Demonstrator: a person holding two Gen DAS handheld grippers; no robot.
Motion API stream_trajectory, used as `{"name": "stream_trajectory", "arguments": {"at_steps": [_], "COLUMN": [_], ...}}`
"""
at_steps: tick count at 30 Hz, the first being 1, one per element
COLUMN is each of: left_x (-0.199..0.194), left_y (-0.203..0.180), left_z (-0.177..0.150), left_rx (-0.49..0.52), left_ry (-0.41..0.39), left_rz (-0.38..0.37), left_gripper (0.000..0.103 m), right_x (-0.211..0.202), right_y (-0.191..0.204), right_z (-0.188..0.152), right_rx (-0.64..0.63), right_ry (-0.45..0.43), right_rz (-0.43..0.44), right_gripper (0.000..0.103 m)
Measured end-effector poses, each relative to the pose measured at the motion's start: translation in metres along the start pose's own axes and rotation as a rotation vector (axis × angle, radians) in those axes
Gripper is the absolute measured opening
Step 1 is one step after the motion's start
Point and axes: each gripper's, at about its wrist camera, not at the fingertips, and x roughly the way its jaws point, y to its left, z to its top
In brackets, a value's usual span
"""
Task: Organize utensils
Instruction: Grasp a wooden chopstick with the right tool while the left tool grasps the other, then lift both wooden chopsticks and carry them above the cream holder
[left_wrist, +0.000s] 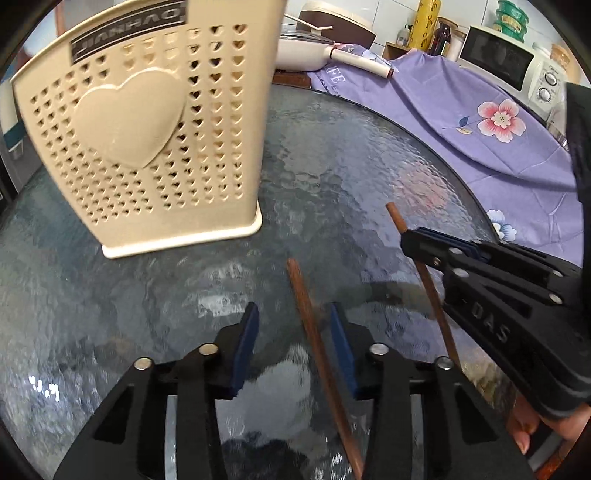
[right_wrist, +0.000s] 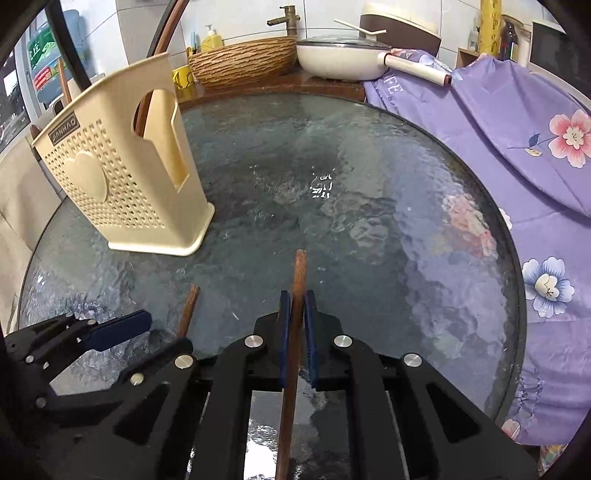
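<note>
A cream perforated utensil holder (left_wrist: 144, 136) with a heart on its side stands on the round glass table (left_wrist: 332, 173); it also shows at the left in the right wrist view (right_wrist: 122, 192), with a brown utensil handle inside. My left gripper (left_wrist: 293, 343) is open around a brown wooden chopstick (left_wrist: 314, 343) that lies on the glass between its blue pads. My right gripper (right_wrist: 297, 332) is shut on a second brown chopstick (right_wrist: 297, 280), which points forward. In the left wrist view the right gripper (left_wrist: 417, 240) holds that chopstick (left_wrist: 397, 218) at the right.
A purple floral cloth (right_wrist: 517, 122) covers the counter to the right. A white pan with lid (right_wrist: 340, 55), a woven bowl (right_wrist: 243, 61) and a faucet stand behind the table. A microwave (left_wrist: 513, 59) sits at the far right.
</note>
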Motion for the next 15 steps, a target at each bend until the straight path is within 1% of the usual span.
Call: {"name": "stream_trajectory", "arguments": {"at_steps": [3, 9, 15], "left_x": [0.005, 0.013, 0.013], "left_y": [-0.002, -0.003, 0.002], "left_z": [0.01, 0.021, 0.022], "left_rx": [-0.002, 0.001, -0.02], "left_ry": [0.001, 0.004, 0.003], "left_rz": [0.01, 0.033, 0.013], "left_gripper": [0.028, 0.01, 0.007], "right_x": [0.0, -0.001, -0.007], "right_y": [-0.004, -0.004, -0.003], "right_z": [0.0, 0.0, -0.002], "right_rx": [0.009, 0.012, 0.017], "right_ry": [-0.002, -0.004, -0.02], "right_rz": [0.006, 0.014, 0.02], "right_gripper": [0.008, 0.009, 0.009]}}
